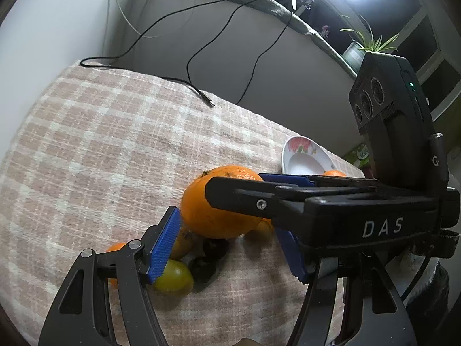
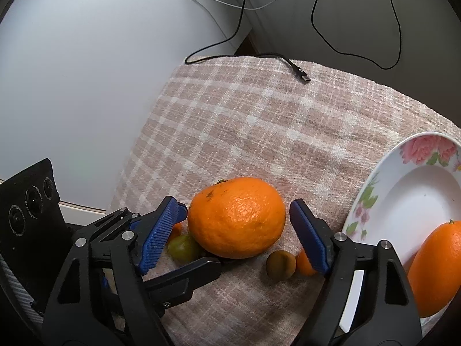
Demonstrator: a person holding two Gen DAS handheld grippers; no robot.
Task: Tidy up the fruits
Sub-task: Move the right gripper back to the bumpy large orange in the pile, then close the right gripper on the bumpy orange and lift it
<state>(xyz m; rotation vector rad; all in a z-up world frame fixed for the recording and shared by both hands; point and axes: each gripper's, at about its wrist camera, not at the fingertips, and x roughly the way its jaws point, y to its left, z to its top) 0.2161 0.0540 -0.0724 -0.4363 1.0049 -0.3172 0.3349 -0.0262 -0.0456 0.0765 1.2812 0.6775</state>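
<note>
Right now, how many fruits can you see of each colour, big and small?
Large oranges: 2, one on the cloth, one on the plate
Small orange fruits: 2
Small greenish fruits: 2
Small dark fruits: 2
Total: 8 fruits

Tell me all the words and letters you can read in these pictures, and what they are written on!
"DAS": white letters on the black body of the right gripper, in the left wrist view.
"G": a single white mark on the slim black cylinder on that gripper.
Small print beside the black camera module's lenses: too blurred to read.
Green package behind the table: lettering too small to read.
Floral plate: pictures only, no words.
</note>
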